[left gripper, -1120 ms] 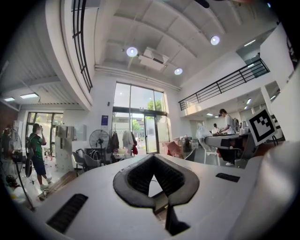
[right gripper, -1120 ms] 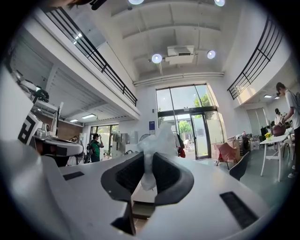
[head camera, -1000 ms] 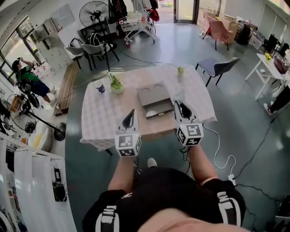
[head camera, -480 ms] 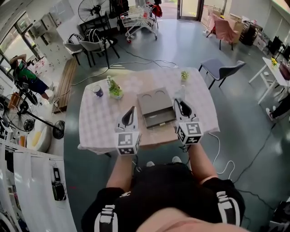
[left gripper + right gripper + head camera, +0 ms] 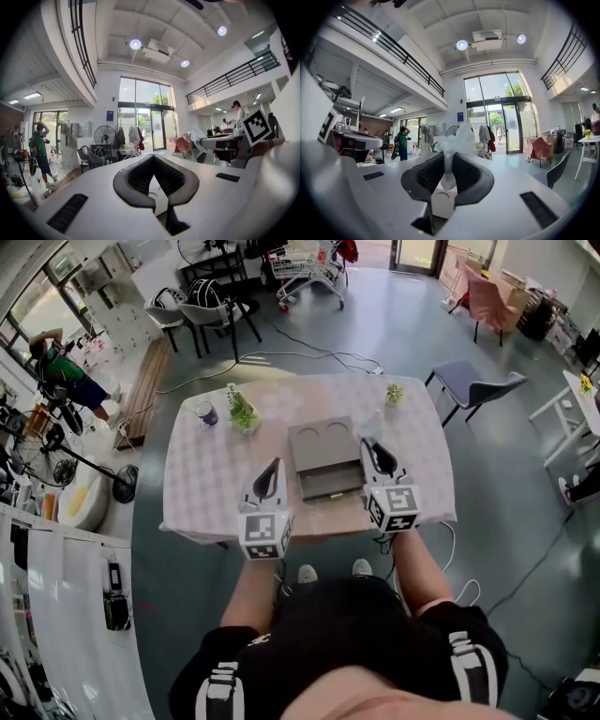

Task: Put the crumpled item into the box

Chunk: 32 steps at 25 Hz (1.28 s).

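A grey box (image 5: 316,448) with two round recesses in its lid lies mid-table on the checked cloth (image 5: 206,486). My right gripper (image 5: 378,457) hovers at the box's right side, shut on a crumpled white tissue (image 5: 458,139) that sticks out past the fingertips. In the right gripper view, that gripper (image 5: 448,161) points out across the room. Left of the box, my left gripper (image 5: 268,478) hangs over the table's near part. In the left gripper view, the left gripper (image 5: 153,158) is shut with nothing between its pads.
At the table's back left stand a potted plant (image 5: 242,414) and a cup (image 5: 207,414), and a small plant (image 5: 395,392) stands at the back right. A grey chair (image 5: 473,385) is right of the table. A person (image 5: 64,376) and a floor fan (image 5: 124,495) are to the left.
The person holding the grippers has stepped closer, so the table sits nearer and more centred. Both grippers keep their places beside the box, and the right one still holds the tissue.
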Each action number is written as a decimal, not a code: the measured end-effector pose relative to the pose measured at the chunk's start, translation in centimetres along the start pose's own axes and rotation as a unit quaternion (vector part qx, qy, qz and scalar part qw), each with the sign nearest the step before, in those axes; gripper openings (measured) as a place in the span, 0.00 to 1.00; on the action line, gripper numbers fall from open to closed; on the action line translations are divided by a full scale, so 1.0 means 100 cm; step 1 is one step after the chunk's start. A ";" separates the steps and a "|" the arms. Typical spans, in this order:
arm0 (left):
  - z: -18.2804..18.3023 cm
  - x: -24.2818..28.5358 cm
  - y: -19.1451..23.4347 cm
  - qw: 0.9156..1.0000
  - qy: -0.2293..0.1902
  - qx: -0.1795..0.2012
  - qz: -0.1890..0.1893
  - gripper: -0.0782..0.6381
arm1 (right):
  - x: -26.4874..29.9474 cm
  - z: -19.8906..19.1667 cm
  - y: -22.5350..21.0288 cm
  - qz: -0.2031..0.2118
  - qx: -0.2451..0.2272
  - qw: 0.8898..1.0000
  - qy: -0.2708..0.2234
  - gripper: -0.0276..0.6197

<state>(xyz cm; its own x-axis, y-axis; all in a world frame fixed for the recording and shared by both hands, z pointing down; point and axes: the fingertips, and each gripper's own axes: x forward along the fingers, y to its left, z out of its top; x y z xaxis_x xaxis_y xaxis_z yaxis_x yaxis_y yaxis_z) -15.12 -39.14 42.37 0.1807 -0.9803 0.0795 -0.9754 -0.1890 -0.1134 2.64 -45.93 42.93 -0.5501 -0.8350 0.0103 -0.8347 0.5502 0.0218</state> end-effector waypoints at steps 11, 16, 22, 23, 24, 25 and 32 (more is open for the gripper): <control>-0.017 -0.017 0.018 0.999 0.023 -0.006 0.027 0.10 | 0.030 -0.056 0.030 0.054 -0.022 0.995 0.076 0.13; -0.026 -0.021 0.025 0.999 0.028 -0.008 0.040 0.10 | 0.041 -0.094 0.038 0.070 -0.032 0.990 0.117 0.13; -0.028 -0.025 0.031 0.998 0.031 -0.010 0.057 0.10 | 0.053 -0.142 0.048 0.096 -0.047 0.978 0.179 0.13; -0.028 -0.026 0.031 0.998 0.032 -0.010 0.060 0.10 | 0.054 -0.149 0.048 0.099 -0.049 0.976 0.188 0.13; -0.029 -0.027 0.032 0.997 0.032 -0.011 0.063 0.10 | 0.056 -0.156 0.048 0.102 -0.051 0.974 0.196 0.13; -0.029 -0.028 0.033 0.997 0.032 -0.010 0.065 0.10 | 0.058 -0.163 0.049 0.105 -0.052 0.972 0.205 0.13; -0.034 -0.039 0.044 0.996 0.035 -0.012 0.087 0.10 | 0.063 -0.219 0.059 0.124 -0.058 0.952 0.274 0.13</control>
<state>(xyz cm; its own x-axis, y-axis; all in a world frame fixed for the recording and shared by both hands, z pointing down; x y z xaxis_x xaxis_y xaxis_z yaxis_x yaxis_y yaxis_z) -20.51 -35.98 44.97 0.0008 -0.9916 0.1291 -0.9941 -0.0148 -0.1075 -5.25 -48.03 65.04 -0.6086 -0.5725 0.5495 -0.6544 0.7537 0.0604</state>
